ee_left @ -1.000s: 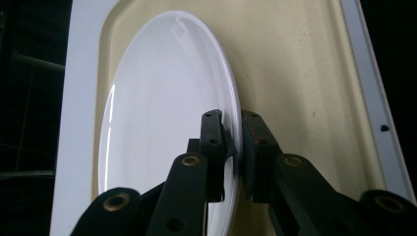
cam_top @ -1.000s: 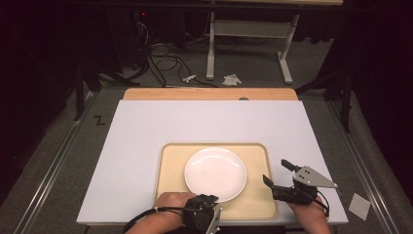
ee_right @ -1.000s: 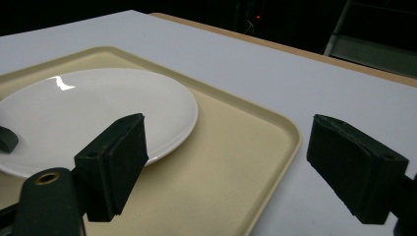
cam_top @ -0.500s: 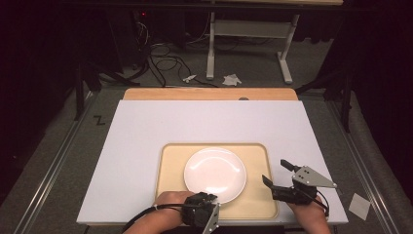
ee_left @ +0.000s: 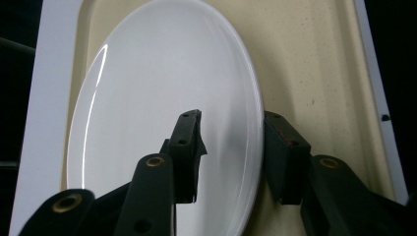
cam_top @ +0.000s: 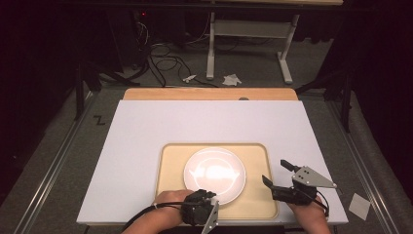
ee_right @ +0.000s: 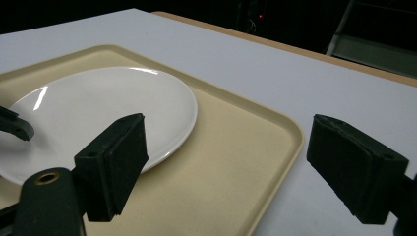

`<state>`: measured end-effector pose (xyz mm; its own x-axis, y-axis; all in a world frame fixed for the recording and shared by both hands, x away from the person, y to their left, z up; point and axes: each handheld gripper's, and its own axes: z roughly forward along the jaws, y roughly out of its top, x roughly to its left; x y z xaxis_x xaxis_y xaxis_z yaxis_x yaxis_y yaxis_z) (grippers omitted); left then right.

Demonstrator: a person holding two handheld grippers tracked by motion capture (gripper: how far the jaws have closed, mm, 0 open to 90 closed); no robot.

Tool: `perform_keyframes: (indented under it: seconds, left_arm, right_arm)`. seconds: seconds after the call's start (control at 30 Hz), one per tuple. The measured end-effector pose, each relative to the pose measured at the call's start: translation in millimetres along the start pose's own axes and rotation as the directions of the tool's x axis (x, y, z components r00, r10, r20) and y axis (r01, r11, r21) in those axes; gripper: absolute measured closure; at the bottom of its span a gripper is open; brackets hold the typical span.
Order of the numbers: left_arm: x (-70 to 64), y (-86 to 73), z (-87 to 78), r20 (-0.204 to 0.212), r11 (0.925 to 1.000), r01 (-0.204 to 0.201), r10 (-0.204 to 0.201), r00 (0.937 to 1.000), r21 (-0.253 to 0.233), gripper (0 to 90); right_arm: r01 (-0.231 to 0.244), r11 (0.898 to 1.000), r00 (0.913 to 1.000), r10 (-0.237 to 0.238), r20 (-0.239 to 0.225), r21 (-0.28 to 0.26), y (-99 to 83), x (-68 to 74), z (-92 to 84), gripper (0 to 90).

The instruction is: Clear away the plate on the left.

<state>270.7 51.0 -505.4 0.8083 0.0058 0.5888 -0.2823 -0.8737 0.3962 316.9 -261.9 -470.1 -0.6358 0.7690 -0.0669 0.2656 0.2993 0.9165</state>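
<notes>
A white plate (cam_top: 214,173) lies on a beige tray (cam_top: 255,155) near the table's front edge. My left gripper (cam_top: 206,196) is at the plate's near rim, coming in from the bottom. In the left gripper view the left gripper (ee_left: 231,118) straddles the rim of the plate (ee_left: 162,88), one jaw over the plate, the other outside it on the tray (ee_left: 310,64). Its jaws have just been opening and the pads stand off the rim. My right gripper (cam_top: 275,171) stands open across the tray's right edge (ee_right: 290,132), jaws wide, the right gripper (ee_right: 228,123) holding nothing, the plate (ee_right: 98,103) to its left.
The white table top (cam_top: 204,122) has a wooden strip (cam_top: 209,94) along its far edge. Beyond it on the floor are cables (cam_top: 165,56) and a table frame (cam_top: 248,29). A small white paper (cam_top: 361,205) lies off the front right corner.
</notes>
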Motion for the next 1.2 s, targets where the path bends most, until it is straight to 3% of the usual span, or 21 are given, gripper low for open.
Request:
perform_keyframes:
  seconds: [0.3,0.77,1.2]
  left_arm:
    - [3.5,1.1,-7.0,0.013,0.9987,0.034,-0.033,0.9994,-0.039,56.0]
    - [3.1,3.4,-12.7,-0.005,0.9974,0.025,-0.026,0.9997,-0.067,53.4]
    - [4.1,6.9,-19.0,0.004,0.9941,0.035,-0.035,0.9994,-0.103,53.5]
  right_arm:
    - [-0.002,1.0,1.0,0.002,0.001,-0.001,0.1,-0.1,0.0,16.5]
    - [0.002,1.0,1.0,-0.002,0.001,0.003,0.3,0.1,0.5,16.5]
    - [-0.005,1.0,1.0,0.005,0.007,0.002,0.3,0.3,-0.6,16.5]
